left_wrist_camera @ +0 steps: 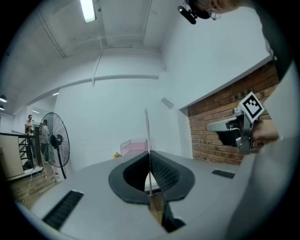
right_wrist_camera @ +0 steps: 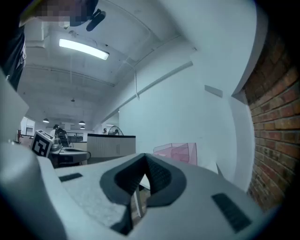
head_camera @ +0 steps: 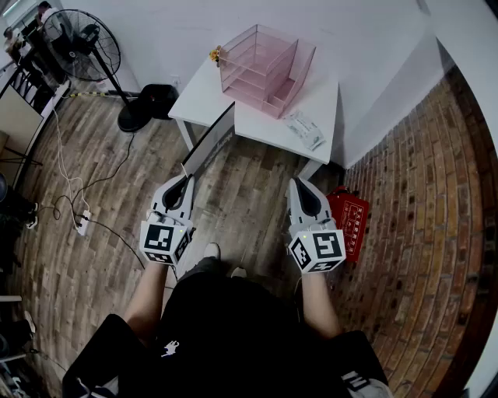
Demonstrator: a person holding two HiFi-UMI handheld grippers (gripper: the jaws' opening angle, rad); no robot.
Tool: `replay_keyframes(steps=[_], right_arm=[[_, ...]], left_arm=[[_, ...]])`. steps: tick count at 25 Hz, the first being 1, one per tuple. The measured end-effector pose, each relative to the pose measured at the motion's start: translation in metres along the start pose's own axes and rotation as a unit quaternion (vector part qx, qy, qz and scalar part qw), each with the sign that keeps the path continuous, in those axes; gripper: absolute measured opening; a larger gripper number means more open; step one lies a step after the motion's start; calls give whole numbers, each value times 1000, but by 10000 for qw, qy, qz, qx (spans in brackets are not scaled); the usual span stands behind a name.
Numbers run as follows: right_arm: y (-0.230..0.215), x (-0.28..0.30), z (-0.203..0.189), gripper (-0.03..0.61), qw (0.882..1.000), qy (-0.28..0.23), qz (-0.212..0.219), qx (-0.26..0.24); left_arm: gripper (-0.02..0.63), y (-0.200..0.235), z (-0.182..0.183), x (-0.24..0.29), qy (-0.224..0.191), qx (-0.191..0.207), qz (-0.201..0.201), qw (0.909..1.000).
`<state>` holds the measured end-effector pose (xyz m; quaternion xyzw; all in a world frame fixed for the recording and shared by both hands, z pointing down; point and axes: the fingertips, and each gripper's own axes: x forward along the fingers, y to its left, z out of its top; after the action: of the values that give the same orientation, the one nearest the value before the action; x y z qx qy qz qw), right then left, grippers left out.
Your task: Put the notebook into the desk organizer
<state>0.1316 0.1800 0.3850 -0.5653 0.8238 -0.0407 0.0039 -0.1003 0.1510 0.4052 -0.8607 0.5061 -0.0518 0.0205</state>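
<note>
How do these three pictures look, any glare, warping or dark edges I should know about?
Head view: even light, heavy fisheye bowing the brick wall, dark corners; the desk organizer stays sharp. Left gripper view: tube light blown out, black round border, notebook just a thin edge-on line. Right gripper view: strip light glares, edges darken.

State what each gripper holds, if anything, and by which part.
The left gripper is shut on the notebook, pinching its near edge. The right gripper, jaws together, holds nothing.
</note>
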Motion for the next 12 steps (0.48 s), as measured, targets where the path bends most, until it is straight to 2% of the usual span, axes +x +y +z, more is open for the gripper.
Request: replay_keyframes(steps=[12], right_arm=[[-9,9,10,3,9995,-240,113,157]], left_arm=[[9,-4,7,18,-25,81,-62,9999]])
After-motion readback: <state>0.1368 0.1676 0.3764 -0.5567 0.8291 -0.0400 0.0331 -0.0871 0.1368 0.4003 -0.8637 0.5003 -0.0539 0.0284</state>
